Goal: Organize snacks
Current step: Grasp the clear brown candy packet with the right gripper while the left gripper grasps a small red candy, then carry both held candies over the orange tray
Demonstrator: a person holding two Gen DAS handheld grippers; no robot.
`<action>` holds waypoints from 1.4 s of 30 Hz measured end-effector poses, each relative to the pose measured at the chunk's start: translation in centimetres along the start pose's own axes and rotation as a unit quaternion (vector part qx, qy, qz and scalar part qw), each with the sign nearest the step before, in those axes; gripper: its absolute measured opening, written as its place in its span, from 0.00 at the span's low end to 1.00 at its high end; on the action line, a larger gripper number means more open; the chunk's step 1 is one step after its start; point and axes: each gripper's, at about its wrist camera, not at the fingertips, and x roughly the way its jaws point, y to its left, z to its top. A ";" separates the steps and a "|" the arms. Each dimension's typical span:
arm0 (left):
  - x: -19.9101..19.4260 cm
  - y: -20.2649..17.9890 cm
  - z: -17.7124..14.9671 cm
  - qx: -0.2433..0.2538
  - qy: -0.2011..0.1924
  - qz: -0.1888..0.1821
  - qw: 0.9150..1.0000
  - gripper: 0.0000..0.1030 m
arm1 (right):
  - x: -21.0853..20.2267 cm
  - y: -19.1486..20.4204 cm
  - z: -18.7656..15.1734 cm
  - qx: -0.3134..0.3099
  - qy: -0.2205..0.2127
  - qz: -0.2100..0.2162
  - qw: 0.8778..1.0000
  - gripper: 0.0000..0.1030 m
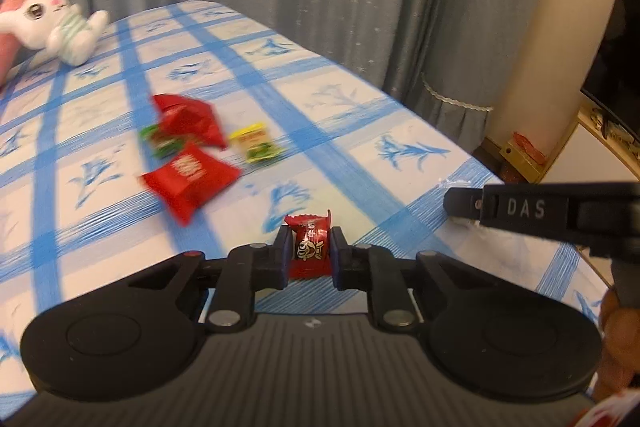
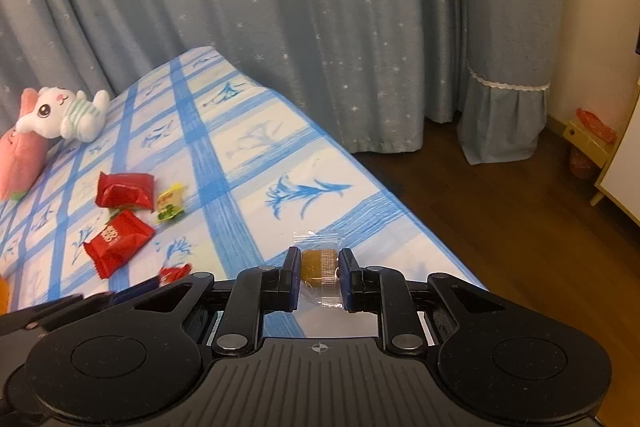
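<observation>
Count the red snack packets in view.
3: two large red packets loose on the bed, one small red candy in the left gripper's jaws. Others may be hidden.

Lying on the blue-checked white bedsheet (image 2: 256,143): two red foil snack packets (image 2: 118,242), one behind the other, with a yellow-and-green sachet (image 2: 171,204) just to their right. Farther back at the left, a white plush rabbit (image 2: 66,113) against a pink cushion (image 2: 20,159). Behind the bed, grey star-print curtains (image 2: 320,27). Right of the bed, dark wooden floor (image 2: 500,211).
</observation>
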 end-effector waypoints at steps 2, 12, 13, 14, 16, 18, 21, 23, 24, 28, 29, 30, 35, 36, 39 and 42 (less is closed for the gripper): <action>-1.2 0.9 -0.4 -0.013 0.002 0.010 1.000 0.16 | 0.0 0.4 -0.1 -0.005 0.000 0.006 1.000 0.19; -8.0 5.1 -2.7 -0.081 0.019 0.071 0.994 0.16 | -1.7 4.6 -1.6 -0.091 -0.014 0.040 0.995 0.19; -8.6 5.3 -2.9 -0.085 0.021 0.074 0.993 0.16 | -2.1 5.1 -2.0 -0.099 -0.013 0.047 0.994 0.19; -9.3 5.5 -3.2 -0.087 0.022 0.078 0.993 0.16 | -2.4 5.5 -2.4 -0.106 -0.012 0.053 0.993 0.19; -10.6 5.9 -3.7 -0.092 0.022 0.084 0.992 0.16 | -3.2 6.3 -3.4 -0.117 -0.008 0.062 0.991 0.19; -11.9 6.0 -4.2 -0.100 0.023 0.090 0.991 0.16 | -4.0 7.0 -4.3 -0.124 -0.002 0.070 0.990 0.19; -13.8 6.4 -4.9 -0.117 0.019 0.096 0.988 0.16 | -5.3 7.8 -5.6 -0.135 0.007 0.078 0.988 0.19; -15.0 6.6 -5.3 -0.126 0.018 0.098 0.987 0.16 | -6.2 8.4 -6.3 -0.143 0.009 0.085 0.986 0.19; -15.6 6.6 -5.5 -0.128 0.017 0.100 0.987 0.16 | -6.7 8.7 -6.6 -0.148 0.009 0.089 0.985 0.19; -17.8 6.7 -6.1 -0.133 0.010 0.105 0.985 0.16 | -8.5 9.8 -7.3 -0.162 0.007 0.104 0.981 0.19; -18.3 6.7 -6.2 -0.133 0.008 0.106 0.985 0.16 | -8.9 10.1 -7.4 -0.165 0.006 0.107 0.980 0.19; -18.7 6.7 -6.3 -0.134 0.006 0.108 0.985 0.16 | -9.3 10.4 -7.5 -0.169 0.005 0.110 0.980 0.19; -21.0 7.0 -6.7 -0.138 -0.005 0.116 0.984 0.16 | -11.0 11.6 -7.8 -0.184 0.000 0.121 0.975 0.19; -21.5 7.0 -6.8 -0.138 -0.007 0.117 0.983 0.16 | -11.2 11.7 -7.8 -0.187 -0.001 0.123 0.975 0.19; -22.6 7.2 -6.8 -0.142 -0.014 0.121 0.982 0.16 | -12.0 12.3 -7.9 -0.192 -0.003 0.128 0.973 0.19; -23.5 7.4 -6.9 -0.143 -0.019 0.125 0.982 0.16 | -12.5 12.8 -7.9 -0.197 -0.006 0.133 0.971 0.19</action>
